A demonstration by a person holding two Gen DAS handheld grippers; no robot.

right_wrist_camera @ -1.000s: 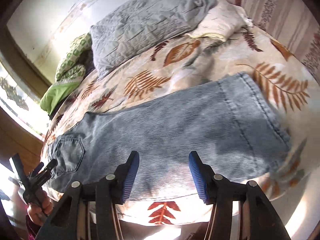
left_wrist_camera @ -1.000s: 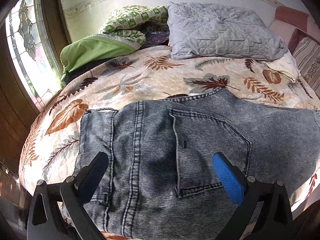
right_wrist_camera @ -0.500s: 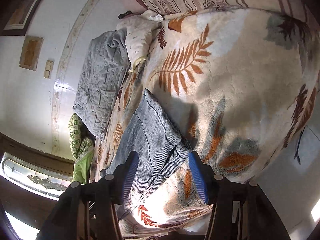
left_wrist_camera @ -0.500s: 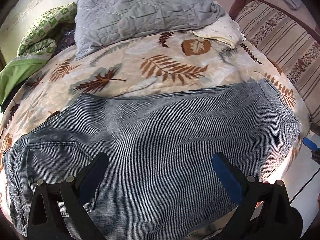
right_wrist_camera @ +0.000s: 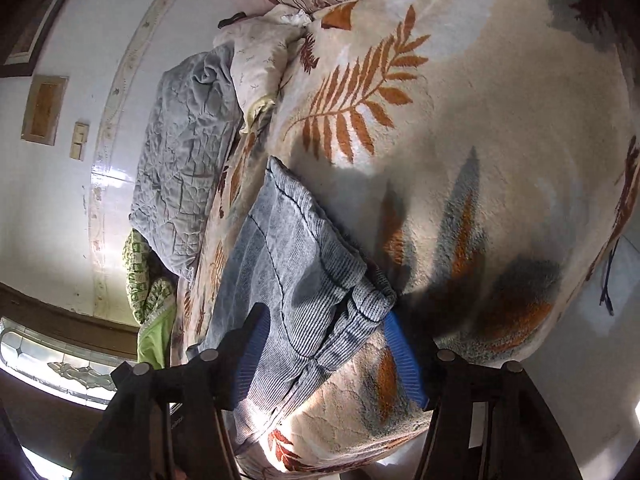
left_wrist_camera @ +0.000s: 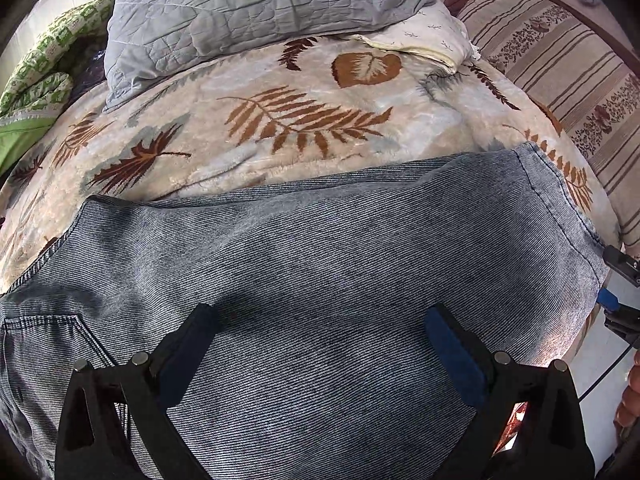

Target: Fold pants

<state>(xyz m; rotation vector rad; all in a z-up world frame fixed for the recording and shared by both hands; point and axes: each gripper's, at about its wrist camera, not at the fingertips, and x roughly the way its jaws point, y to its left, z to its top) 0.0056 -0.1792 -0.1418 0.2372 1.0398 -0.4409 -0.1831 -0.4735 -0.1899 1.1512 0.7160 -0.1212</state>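
Left claw (left_wrist_camera: 320, 344) spread wide over the mid-leg of the pants (left_wrist_camera: 320, 280), gripping nothing. Right claw (right_wrist_camera: 326, 356) opening, pads either side of the hem corner, not pressing. Pants flat across the leaf-print blanket (left_wrist_camera: 280, 128) on the bed. Beyond, grey quilt (left_wrist_camera: 240, 8).

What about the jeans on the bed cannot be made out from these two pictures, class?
- Left wrist view: the jeans' waistband, cut off by the left edge.
- Right wrist view: hem's underside, hidden by the fabric itself.
- Either view: how many layers the jeans lie in.
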